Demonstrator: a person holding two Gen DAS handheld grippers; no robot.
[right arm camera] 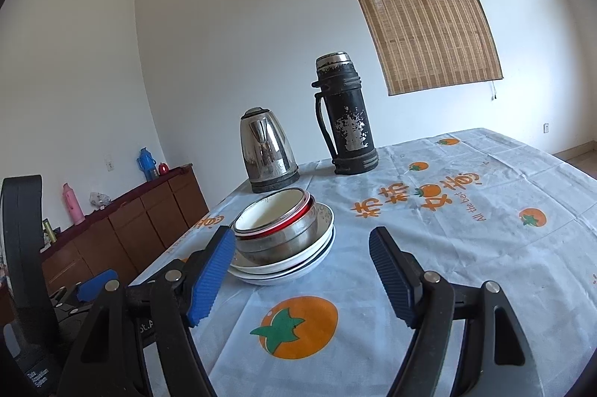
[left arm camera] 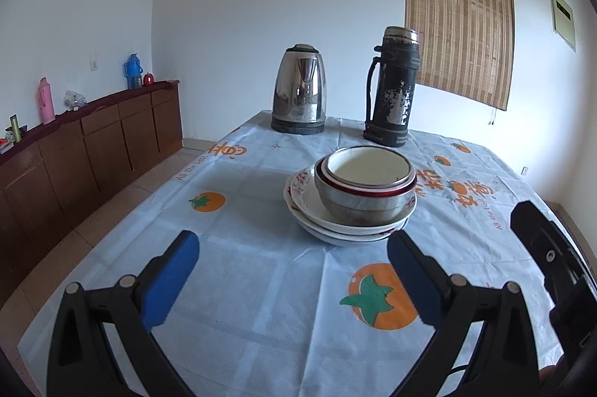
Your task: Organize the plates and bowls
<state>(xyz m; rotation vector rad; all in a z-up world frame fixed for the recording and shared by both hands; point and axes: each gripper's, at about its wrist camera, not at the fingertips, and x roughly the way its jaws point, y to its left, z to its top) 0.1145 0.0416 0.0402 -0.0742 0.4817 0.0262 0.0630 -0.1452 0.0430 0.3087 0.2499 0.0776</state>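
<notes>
We see our left gripper held low over the table, its blue pads wide apart and holding nothing. The stack of dishes sits just ahead of it, toward one o'clock from between the pads, clear of both. At the bottom of the stack are white plates with a red pattern on the rim; a steel bowl rests in them, and a white bowl with a red band is nested inside that.

Our right gripper is also spread open with nothing between its pads. In its view the same stack lies at about eleven o'clock, and the left pad overlaps the near rim of the plates; we cannot tell whether it touches them. The steel bowl and the white bowl tilt slightly in that view.

Beyond the stack, at twelve o'clock from the left gripper, stands a steel kettle, and a worn black flask stands upright to its right, apart from it. Both stand near the far edge of the tablecloth printed with orange fruit. A brown cabinet runs along the wall at nine o'clock, with a pink flask and a blue flask on top. A bamboo blind hangs on the far wall.
</notes>
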